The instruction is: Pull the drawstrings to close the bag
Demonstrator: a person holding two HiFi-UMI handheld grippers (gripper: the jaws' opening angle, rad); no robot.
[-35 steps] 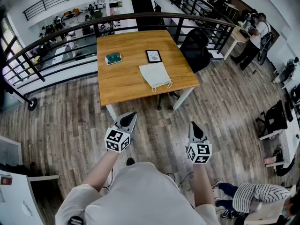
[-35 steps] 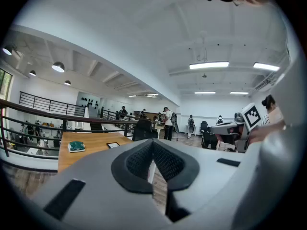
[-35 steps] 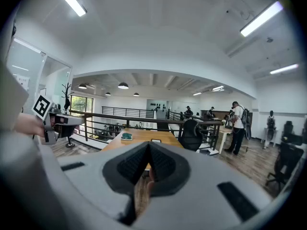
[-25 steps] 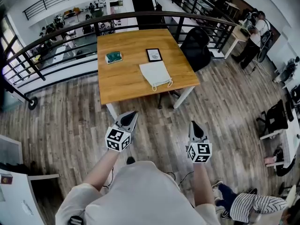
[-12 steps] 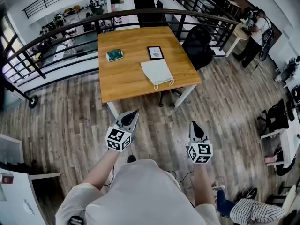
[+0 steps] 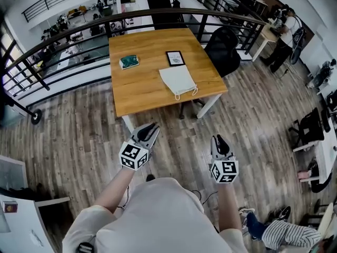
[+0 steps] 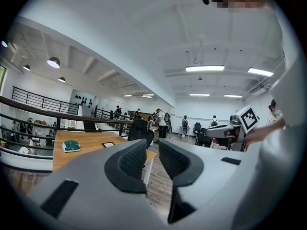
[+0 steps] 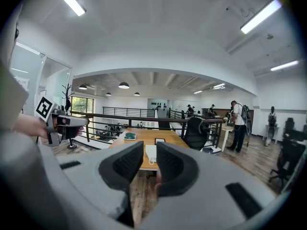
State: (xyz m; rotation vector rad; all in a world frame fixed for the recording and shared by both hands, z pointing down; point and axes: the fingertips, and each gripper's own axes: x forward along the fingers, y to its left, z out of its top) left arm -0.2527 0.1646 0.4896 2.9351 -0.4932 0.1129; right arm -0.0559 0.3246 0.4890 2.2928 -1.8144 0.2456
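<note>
A white drawstring bag (image 6: pixel 178 80) lies flat on the wooden table (image 6: pixel 138 91), its strings looped at the near edge. Both grippers hang in the air well short of the table, over the plank floor. My left gripper (image 6: pixel 149 129) points at the table's near corner; its jaws are opening, with nothing between them (image 7: pixel 152 150). The right gripper (image 6: pixel 220 140) stands open too, and its gripper view (image 8: pixel 149 146) shows the far-off bag (image 8: pixel 150 153) through the gap between the pads.
A green item (image 6: pixel 128 62) and a small framed picture (image 6: pixel 175 58) lie on the table behind the bag. A black office chair (image 6: pixel 221 54) stands at the table's right, a dark railing (image 6: pixel 79 33) behind it. People stand far right.
Both grippers' jaws have parted from a closed point to a small gap. The table sits slightly nearer in the head view. The person in stripes at lower right has shifted.
</note>
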